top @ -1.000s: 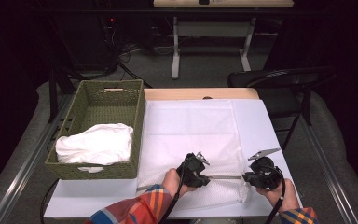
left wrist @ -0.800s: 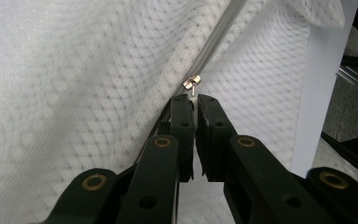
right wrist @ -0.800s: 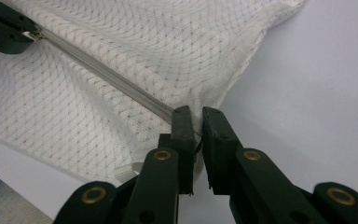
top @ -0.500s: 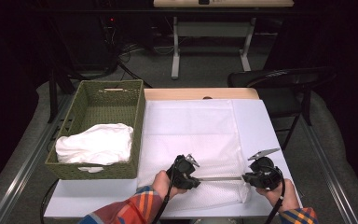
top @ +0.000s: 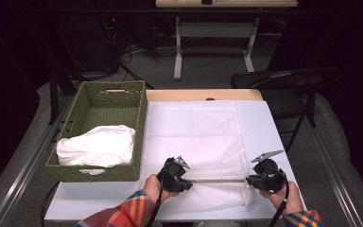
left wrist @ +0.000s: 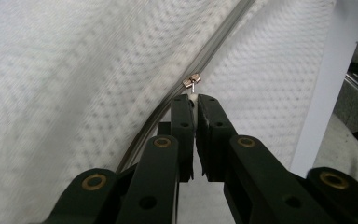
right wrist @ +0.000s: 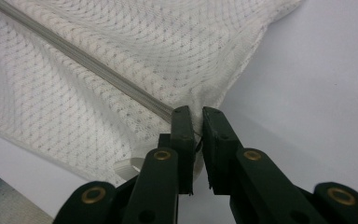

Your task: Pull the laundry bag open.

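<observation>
A white mesh bag [top: 203,161] lies flat on the white table [top: 264,123], near the person's edge, with its zipper [top: 217,181] running level between the two grippers. The left gripper [top: 179,178] is clenched on the zipper pull [left wrist: 192,83]: in the left gripper view its jaws pinch a small white tab just below the metal slider, which sits on the grey line of the zipper. The right gripper [top: 260,181] is clamped on the bag's corner at the far end of the zipper; in the right gripper view the mesh and the zipper tape run straight into its closed jaws. The hold makes sense as an anchor and a puller: with the right gripper pinning the end, the zipper is drawn taut and straight, so the slider can probably travel along the teeth without the soft mesh bunching up in front of it. The taut grey line between the two hands in the high view fits that reading. Whether the zipper is being opened or closed cannot be told from the teeth on show. What the bag holds, if anything, cannot be made out; it lies quite flat. To the left of the bag, just beside it on the table, stands a green woven basket [top: 123,94], and in its near half lies a crumpled heap of white cloth [top: 97,146], while its far half is bare.
</observation>
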Motion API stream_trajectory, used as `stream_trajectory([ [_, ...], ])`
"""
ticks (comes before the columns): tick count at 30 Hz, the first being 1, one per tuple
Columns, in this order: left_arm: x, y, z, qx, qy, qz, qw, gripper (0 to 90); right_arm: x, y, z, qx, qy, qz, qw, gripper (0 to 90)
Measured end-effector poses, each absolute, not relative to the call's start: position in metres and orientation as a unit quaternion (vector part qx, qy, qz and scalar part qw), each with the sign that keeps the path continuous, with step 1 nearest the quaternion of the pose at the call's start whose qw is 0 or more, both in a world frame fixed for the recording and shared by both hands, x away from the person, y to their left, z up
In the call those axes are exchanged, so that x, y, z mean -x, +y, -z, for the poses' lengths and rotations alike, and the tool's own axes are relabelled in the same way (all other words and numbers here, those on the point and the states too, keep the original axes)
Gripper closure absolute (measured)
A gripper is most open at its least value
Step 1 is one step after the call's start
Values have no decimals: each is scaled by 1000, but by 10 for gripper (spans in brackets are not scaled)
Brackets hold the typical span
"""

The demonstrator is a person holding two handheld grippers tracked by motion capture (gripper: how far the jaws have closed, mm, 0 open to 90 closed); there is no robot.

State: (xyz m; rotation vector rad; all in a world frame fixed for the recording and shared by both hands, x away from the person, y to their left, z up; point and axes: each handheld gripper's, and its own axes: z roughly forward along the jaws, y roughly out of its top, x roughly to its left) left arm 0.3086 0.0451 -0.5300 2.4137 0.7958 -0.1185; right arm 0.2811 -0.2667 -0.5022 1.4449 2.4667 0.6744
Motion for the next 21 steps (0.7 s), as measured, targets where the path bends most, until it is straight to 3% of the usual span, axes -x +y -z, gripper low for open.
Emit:
stream_trajectory([
  [21, -306, 98, 526, -895, 337, 31, 292, 853, -282, -268, 503, -495, 834, -222, 103, 835],
])
